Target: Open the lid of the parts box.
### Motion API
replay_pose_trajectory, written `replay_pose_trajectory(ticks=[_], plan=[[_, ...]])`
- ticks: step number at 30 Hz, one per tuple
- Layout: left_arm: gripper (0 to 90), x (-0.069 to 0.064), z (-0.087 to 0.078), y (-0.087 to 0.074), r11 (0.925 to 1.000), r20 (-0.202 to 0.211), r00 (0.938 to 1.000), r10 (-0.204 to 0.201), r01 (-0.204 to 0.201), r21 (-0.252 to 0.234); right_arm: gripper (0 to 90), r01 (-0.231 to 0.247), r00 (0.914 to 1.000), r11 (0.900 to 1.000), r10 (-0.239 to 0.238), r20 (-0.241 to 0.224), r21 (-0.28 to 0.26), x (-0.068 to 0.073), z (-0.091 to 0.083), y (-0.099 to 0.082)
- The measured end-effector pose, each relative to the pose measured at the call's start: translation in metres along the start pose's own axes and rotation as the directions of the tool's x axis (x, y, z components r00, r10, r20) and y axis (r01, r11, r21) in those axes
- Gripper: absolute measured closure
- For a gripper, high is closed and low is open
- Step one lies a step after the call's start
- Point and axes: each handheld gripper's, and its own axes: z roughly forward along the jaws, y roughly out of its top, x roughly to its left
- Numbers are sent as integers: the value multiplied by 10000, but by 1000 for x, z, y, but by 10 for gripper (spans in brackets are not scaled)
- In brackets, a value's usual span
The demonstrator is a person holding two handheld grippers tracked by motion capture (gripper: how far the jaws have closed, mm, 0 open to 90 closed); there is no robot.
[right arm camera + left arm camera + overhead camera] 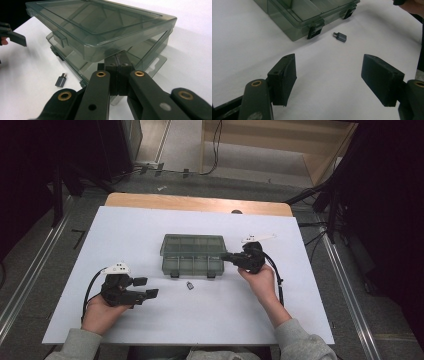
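Translucent green compartment box (pixel 193 255) sits mid-table, lid being pried up by the right gripper (pixel 225 256) – jaws pressed together under its corner – while the left gripper (pixel 146 288) waits wide open; next, likely lift the lid fully.

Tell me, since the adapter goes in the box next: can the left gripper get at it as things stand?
Probably yes. The left gripper is open and the adapter lies on bare table ahead of its jaws, apart from the box.
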Motion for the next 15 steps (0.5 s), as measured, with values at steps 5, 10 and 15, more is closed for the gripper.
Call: replay_pose_trajectory(ticks=[5,10,15], plan=[[284,-1,1,0,10000,-13,10000,-16,16,-89,873,10,10000,9999,-11,-43,-149,1,-2,5],[282,-3,3,5,9998,-329,9994,-71,65,-180,873,9,10000,9998,-9,-51,-190,1,-3,10],[281,-4,4,11,9997,-531,9986,-30,17,-239,873,-52,10000,9998,52,-18,-197,2,-4,15]])
